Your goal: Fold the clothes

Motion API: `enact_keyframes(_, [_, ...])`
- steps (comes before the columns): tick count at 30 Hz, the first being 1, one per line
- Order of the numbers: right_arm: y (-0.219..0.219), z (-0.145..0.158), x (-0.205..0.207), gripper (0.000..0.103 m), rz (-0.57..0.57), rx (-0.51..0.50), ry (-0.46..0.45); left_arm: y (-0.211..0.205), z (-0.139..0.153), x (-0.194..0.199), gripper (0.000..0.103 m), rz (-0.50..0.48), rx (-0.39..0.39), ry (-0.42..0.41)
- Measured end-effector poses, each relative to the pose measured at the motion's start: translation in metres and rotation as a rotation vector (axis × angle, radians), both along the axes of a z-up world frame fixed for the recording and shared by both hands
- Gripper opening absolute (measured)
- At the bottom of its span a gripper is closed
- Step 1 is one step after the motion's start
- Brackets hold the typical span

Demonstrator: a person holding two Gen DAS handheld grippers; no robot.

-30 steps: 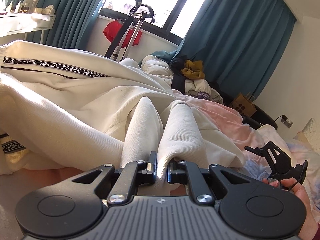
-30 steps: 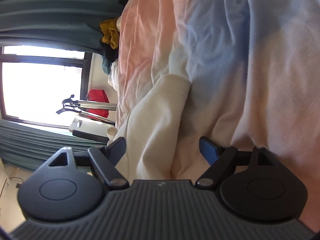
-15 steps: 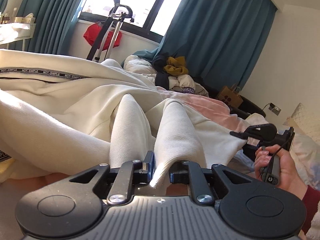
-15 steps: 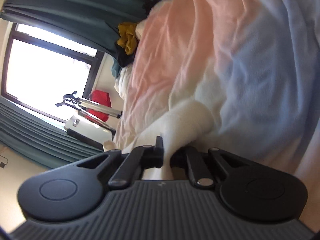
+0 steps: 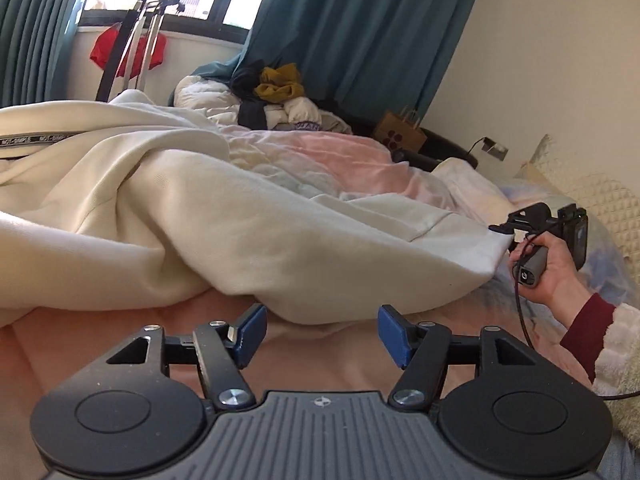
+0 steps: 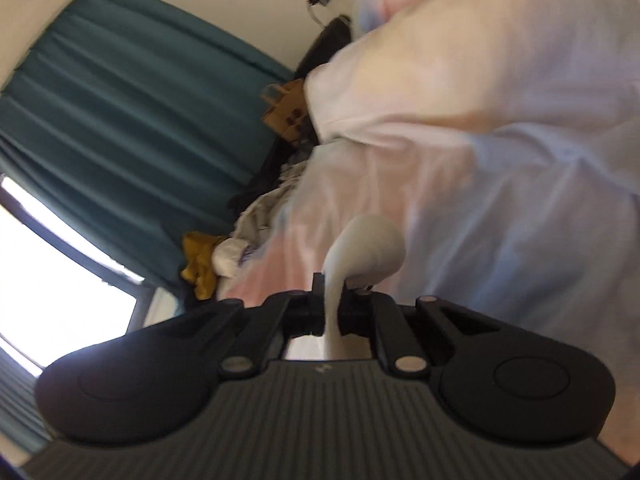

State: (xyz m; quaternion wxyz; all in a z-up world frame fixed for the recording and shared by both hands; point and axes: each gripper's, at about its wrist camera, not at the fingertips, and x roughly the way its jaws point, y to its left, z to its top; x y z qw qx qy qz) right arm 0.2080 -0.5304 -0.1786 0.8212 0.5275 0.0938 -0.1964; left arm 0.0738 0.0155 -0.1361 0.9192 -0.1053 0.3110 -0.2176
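Cream sweatshirt (image 5: 224, 216) lies crumpled across the bed (image 5: 360, 160), on the pink-and-blue duvet, hem edge stretched out to the right. Right gripper (image 6: 332, 304): jaws clamped on a pinch of that cream fabric, held by a hand (image 5: 548, 264) in a dark red sleeve. Left gripper (image 5: 320, 332): jaws wide, nothing between them, blue pads just short of the garment's near fold. Clothes pile (image 5: 280, 96) against teal curtains (image 5: 360, 28) behind

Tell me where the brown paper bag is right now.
In the left wrist view the brown paper bag stands on the far right side beyond the bed, against the teal curtain, right of the clothes pile.
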Motion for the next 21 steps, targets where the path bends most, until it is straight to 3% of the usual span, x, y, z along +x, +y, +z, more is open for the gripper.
enact_keyframes(2, [-0.007,-0.021,-0.007,0.006,-0.014,0.025,0.053,0.006,0.001,0.000,0.065,0.048,0.001,0.047])
enact_keyframes(4, [-0.007,-0.028,-0.016,0.007,0.001,0.040,0.050,0.023,0.011,0.000,0.067,0.110,-0.042,0.089])
enact_keyframes(8, [0.000,-0.022,-0.030,0.011,0.023,0.046,0.046,0.076,0.020,-0.010,0.077,0.261,-0.211,0.214])
enact_keyframes(14, [0.015,-0.002,-0.062,0.027,-0.025,-0.008,0.193,0.159,0.012,-0.032,0.082,0.501,-0.500,0.382])
enact_keyframes(16, [0.018,0.007,-0.074,0.042,-0.050,-0.008,0.201,0.177,-0.003,-0.037,0.082,0.558,-0.592,0.419])
enact_keyframes(18, [0.025,0.015,-0.083,0.071,-0.056,-0.010,0.200,0.192,-0.015,-0.038,0.082,0.610,-0.674,0.437])
enact_keyframes(20, [0.034,0.023,-0.088,0.083,-0.043,-0.021,0.183,0.203,-0.026,-0.037,0.082,0.657,-0.747,0.437])
enact_keyframes(21, [0.038,0.024,-0.088,0.083,-0.035,-0.022,0.178,0.206,-0.029,-0.033,0.082,0.668,-0.782,0.439])
